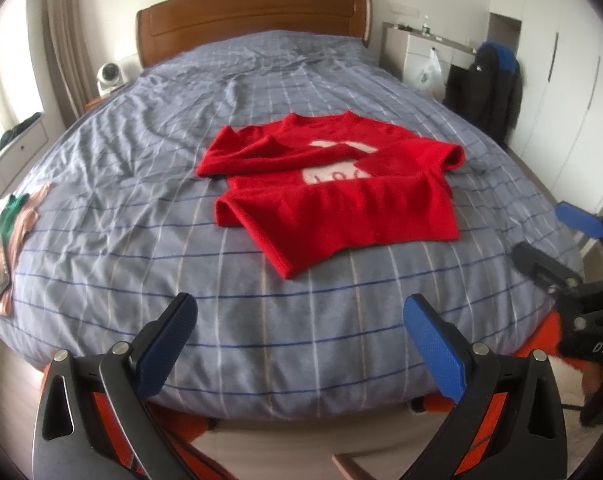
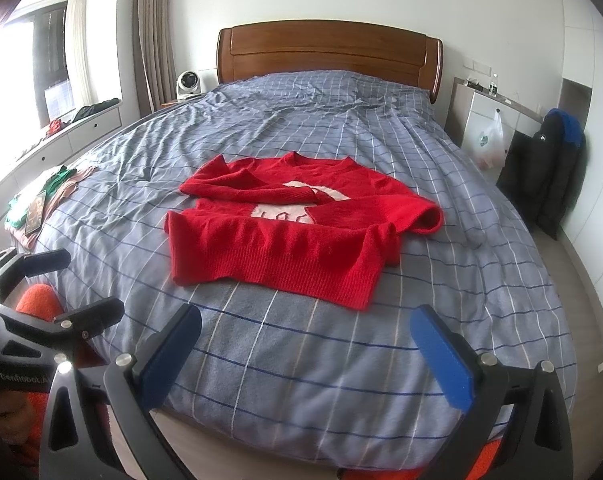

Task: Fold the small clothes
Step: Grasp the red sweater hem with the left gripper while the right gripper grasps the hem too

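Observation:
A red knit sweater (image 1: 333, 200) with a white patch on its chest lies on the blue checked bedspread (image 1: 141, 184), both sleeves folded across the front. It also shows in the right wrist view (image 2: 285, 240). My left gripper (image 1: 301, 320) is open and empty, above the foot of the bed, short of the sweater's hem. My right gripper (image 2: 305, 332) is open and empty, also at the foot of the bed. Each gripper shows in the other's view: the right one (image 1: 549, 240) at the right edge, the left one (image 2: 61, 284) at the left edge.
A pile of green and pink clothes (image 2: 41, 200) lies at the bed's left edge. A wooden headboard (image 2: 325, 52) stands at the far end. A white fan (image 2: 187, 84) is at the left, a white cabinet with a plastic bag (image 2: 489, 140) and a dark jacket (image 2: 553, 168) at the right.

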Demonstrator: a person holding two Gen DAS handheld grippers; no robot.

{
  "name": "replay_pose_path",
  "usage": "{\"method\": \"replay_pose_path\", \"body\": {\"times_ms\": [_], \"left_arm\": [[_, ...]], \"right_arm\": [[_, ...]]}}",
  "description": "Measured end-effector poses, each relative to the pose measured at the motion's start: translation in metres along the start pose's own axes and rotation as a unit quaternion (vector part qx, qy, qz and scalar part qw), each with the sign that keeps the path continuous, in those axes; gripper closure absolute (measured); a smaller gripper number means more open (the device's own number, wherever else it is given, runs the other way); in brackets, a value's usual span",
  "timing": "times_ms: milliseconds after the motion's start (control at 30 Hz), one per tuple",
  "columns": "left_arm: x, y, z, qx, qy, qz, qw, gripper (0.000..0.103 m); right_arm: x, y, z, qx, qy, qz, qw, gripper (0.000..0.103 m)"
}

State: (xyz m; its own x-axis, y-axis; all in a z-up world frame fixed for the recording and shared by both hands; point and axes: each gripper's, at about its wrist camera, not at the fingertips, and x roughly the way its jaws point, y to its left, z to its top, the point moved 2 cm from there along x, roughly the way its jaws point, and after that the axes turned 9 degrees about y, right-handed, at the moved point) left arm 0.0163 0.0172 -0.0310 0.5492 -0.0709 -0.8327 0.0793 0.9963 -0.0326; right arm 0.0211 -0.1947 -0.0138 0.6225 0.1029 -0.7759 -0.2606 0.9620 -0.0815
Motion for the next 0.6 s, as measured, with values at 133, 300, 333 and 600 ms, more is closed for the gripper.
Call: {"method": "replay_pose_path", "body": {"times_ms": [133, 300, 333, 600], "left_arm": [[0.043, 0.037, 0.007, -0.021, 0.054, -0.019, 0.9981, 0.000], [0.106, 0.052, 0.029, -0.016, 0.101, -0.046, 0.9937, 0.001], [0.115, 0.050, 0.036, -0.013, 0.100, -0.054, 0.9934, 0.001], [0.160, 0.042, 0.054, -0.034, 0.143, -0.101, 0.9840, 0.100]], "right_arm": [[0.007, -0.025, -0.001, -0.025, -0.032, -0.043, 0.998, 0.000], [0.061, -0.089, 0.000, 0.024, 0.025, 0.037, 0.999, 0.000], [0.082, -0.099, 0.003, 0.040, 0.047, 0.078, 0.995, 0.000], [0.187, -0.113, 0.012, 0.154, 0.153, 0.244, 0.945, 0.082]]}}
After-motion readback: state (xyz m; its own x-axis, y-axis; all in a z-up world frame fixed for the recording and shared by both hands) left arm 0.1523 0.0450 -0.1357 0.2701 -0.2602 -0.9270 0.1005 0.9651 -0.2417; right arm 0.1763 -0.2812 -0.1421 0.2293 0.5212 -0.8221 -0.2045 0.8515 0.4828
